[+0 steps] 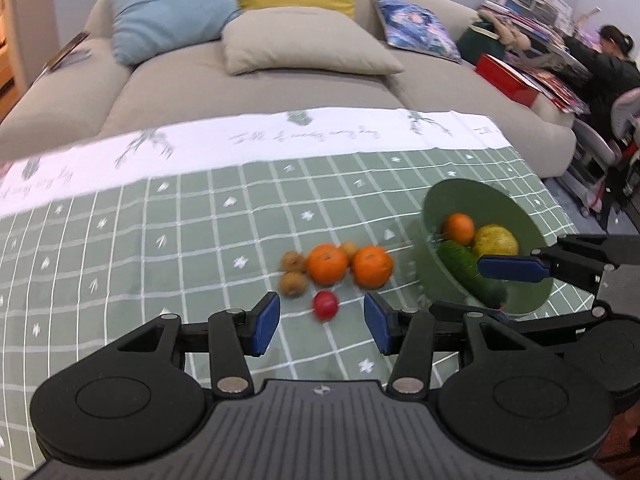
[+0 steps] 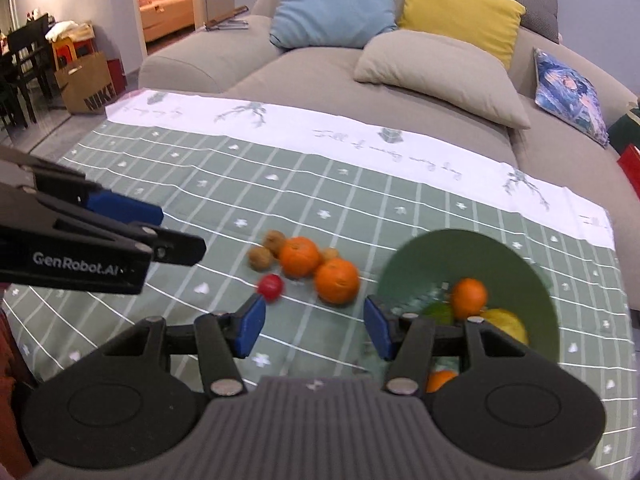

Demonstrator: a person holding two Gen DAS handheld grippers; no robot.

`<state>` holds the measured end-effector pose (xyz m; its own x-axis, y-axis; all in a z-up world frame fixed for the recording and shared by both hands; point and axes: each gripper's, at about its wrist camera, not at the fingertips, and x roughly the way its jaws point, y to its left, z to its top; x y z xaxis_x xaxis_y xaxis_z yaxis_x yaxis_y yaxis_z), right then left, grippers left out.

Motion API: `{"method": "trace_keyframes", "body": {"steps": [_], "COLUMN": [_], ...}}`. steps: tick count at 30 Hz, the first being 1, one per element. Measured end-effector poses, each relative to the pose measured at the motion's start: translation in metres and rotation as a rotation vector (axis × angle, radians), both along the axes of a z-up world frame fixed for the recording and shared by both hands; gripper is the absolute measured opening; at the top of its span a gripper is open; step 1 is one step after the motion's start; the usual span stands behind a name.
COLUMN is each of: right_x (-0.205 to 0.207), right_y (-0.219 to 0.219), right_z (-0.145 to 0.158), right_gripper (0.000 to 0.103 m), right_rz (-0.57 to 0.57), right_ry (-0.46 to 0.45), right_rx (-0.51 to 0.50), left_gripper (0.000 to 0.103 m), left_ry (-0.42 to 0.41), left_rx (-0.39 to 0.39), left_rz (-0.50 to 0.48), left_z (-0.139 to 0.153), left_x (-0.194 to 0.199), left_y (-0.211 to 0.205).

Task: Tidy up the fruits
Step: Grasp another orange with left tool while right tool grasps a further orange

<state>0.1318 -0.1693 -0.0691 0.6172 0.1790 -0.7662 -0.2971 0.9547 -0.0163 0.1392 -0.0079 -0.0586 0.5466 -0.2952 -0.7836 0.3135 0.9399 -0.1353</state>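
Observation:
Two oranges (image 1: 327, 263) (image 1: 372, 266), three walnuts (image 1: 293, 283) and a small red fruit (image 1: 325, 305) lie loose on the green checked tablecloth (image 1: 160, 240). A green bowl (image 1: 460, 200) to their right holds an orange (image 1: 459, 228), a yellow fruit (image 1: 495, 241) and a cucumber (image 1: 464, 266). My left gripper (image 1: 322, 322) is open, just short of the red fruit. My right gripper (image 2: 314, 324) is open and empty, between the loose oranges (image 2: 337, 280) and the bowl (image 2: 408, 272); it also shows in the left view by the bowl's near rim, with one blue finger pad (image 1: 516, 269) over the bowl.
A beige sofa (image 1: 260, 92) with blue, yellow and beige cushions stands behind the table. A red box (image 1: 508, 80) and a seated person (image 1: 612, 68) are at the far right. A Nike paper bag (image 2: 86, 84) sits on the floor at the left.

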Motion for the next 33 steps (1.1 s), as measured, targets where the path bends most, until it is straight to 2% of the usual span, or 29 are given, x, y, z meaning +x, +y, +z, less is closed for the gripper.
{"method": "trace_keyframes", "body": {"steps": [5,7,13,17,21,26,33], "right_x": [0.0,0.002,0.016,0.033,0.056,0.085,0.105], "right_y": [0.021,0.026,0.029,0.028,0.02,0.015,0.014], "right_z": [-0.016,-0.021,-0.029,-0.032,-0.038,-0.053,-0.068], "right_gripper": [0.044,0.039,0.039,0.039,0.039,0.039,0.039], "right_rz": [0.017,0.038,0.159,0.272,0.35,0.447,0.562], "right_ry": [-0.001,0.008,-0.007,-0.016,-0.002,0.058,0.116], "right_rx": [-0.009,-0.024,-0.097,-0.175,-0.209,-0.276,-0.33], "left_gripper": [0.057,0.056,0.055,0.055,0.055,0.055,0.055], "left_ry": [0.016,0.026,0.05,0.048,0.054,0.058,0.074], "left_rx": [-0.021,-0.028,-0.04,-0.019,-0.005,0.029,0.086], "left_rz": [0.031,0.035,0.007,-0.046,-0.107,-0.219,-0.364], "left_z": [-0.01,-0.014,-0.025,-0.031,-0.036,-0.047,-0.067], "left_x": [-0.002,-0.002,0.009,0.024,0.043,0.062,0.086], "left_y": [0.017,0.02,0.016,0.006,-0.005,-0.02,-0.037]}}
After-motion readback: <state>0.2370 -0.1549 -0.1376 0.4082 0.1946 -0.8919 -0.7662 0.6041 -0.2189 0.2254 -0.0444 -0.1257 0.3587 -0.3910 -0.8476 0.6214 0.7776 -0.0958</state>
